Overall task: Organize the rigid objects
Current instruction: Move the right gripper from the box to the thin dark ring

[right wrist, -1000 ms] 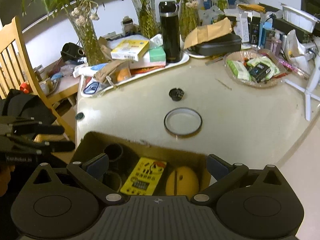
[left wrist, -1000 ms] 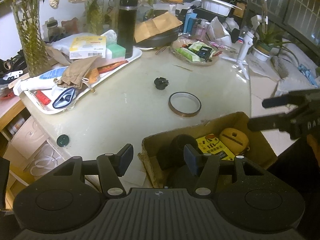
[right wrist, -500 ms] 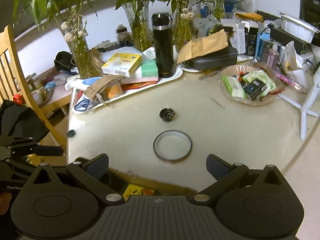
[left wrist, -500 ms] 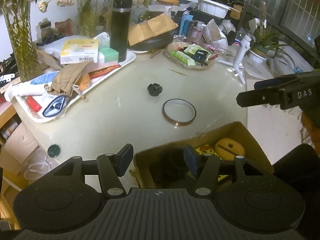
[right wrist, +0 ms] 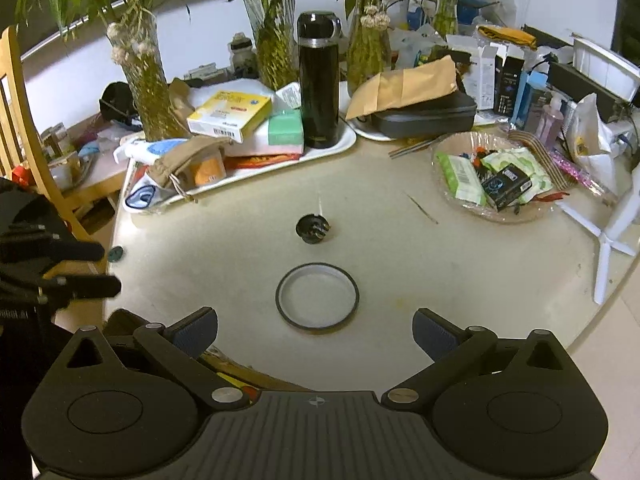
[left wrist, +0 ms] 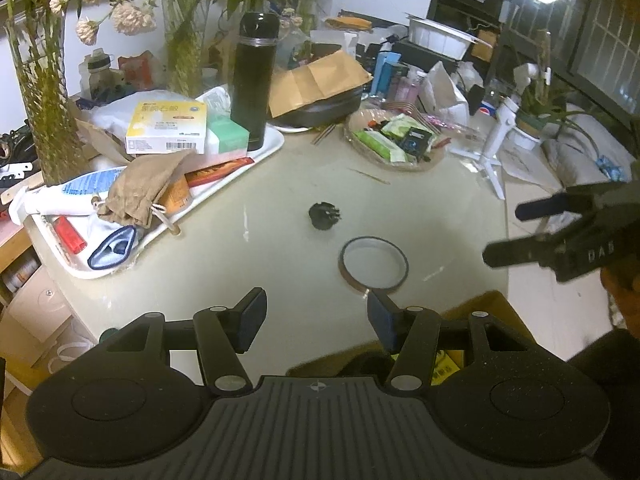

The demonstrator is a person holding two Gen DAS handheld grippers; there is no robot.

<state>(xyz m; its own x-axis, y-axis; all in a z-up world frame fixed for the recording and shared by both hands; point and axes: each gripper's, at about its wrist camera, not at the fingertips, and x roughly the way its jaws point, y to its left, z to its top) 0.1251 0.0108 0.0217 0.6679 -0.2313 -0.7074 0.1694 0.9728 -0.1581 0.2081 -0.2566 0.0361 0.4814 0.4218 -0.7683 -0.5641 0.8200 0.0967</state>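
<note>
Two loose rigid things were seen on the pale round surface (right wrist: 440,280): a thin dark tape ring (right wrist: 317,297) lying flat, and a small black ribbed knob (right wrist: 313,229) just behind it. Both tools, the left tool (left wrist: 316,316) and the right tool (right wrist: 316,332), were held released with nothing between the pads. The brown cardboard box (left wrist: 492,304) was near the surface's front edge. It is judged that the ring should be taken next. Because it lies so flat, one pad should be placed inside the rim and one outside before closing. Only in the left view was the box's open corner with a yellow item shown; only in the right view was the wooden chair (right wrist: 16,120) shown.
</note>
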